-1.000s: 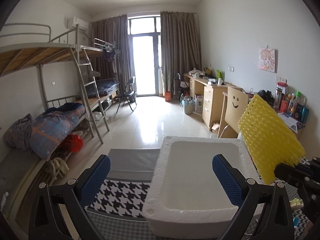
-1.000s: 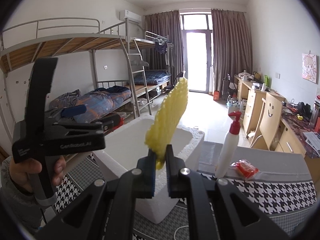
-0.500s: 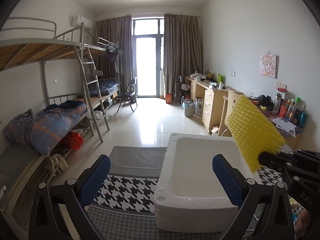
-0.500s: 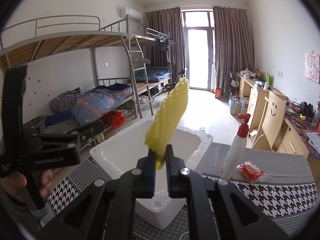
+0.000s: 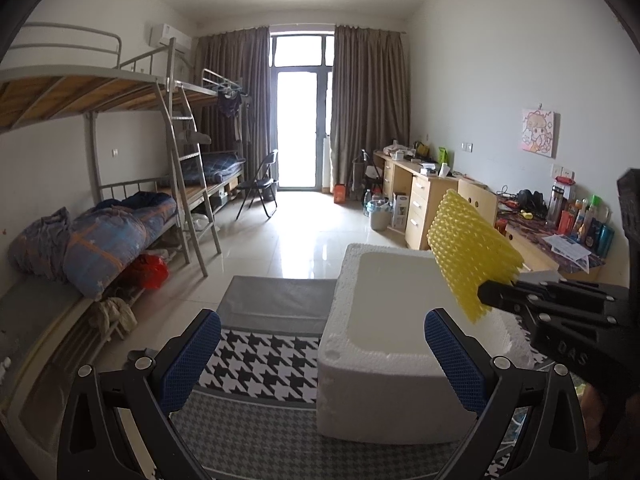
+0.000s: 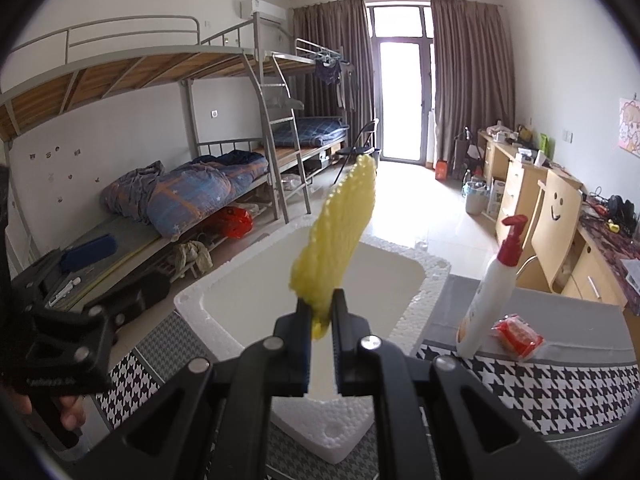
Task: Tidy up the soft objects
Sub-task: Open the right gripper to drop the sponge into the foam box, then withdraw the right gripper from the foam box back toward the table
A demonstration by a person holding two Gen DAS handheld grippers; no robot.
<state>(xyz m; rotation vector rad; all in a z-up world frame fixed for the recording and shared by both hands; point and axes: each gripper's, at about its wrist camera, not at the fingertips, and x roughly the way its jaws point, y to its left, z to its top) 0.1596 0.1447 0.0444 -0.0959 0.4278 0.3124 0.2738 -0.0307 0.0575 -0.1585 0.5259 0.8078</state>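
Observation:
My right gripper [image 6: 320, 312] is shut on the lower edge of a yellow foam net sheet [image 6: 340, 228] and holds it upright above a white styrofoam box [image 6: 384, 276]. In the left wrist view the same yellow sheet [image 5: 472, 244] hangs over the box's right rim [image 5: 344, 280], with the right gripper [image 5: 486, 294] coming in from the right. My left gripper [image 5: 320, 356], with blue pads, is open and empty, low in front of the box. It also shows at the left of the right wrist view [image 6: 116, 268].
The box stands on a table with a houndstooth cloth [image 5: 264, 364]. A white pump bottle with a red top [image 6: 492, 288] and a small red packet [image 6: 516, 334] stand right of the box. Bunk beds [image 5: 120, 216] are at the left, desks [image 5: 420, 200] at the right.
The right gripper has carried the yellow sheet leftward and lower, over the box's right rim. The left gripper has drawn back and to the left a little, still open.

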